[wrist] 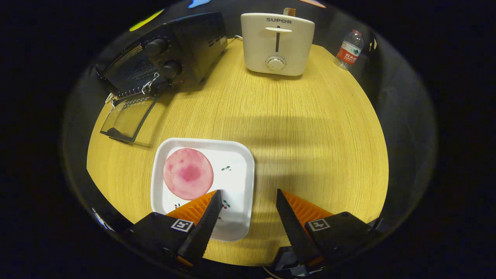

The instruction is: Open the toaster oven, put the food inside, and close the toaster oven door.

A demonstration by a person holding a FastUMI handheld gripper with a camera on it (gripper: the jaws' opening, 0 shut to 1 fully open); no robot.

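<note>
The gripper hangs wide apart, gripping nothing, its left finger over the white plate bearing the pink food slice. Beyond, the toaster oven (door dropped open) stands beside a toaster.

White pop-up toaster upright at far side of round wooden table, lever and dial facing front. Plastic water bottle with red label stands near it, at table's edge.

Warm dim light, soft shadows, fisheye bending, sharp focus
</note>
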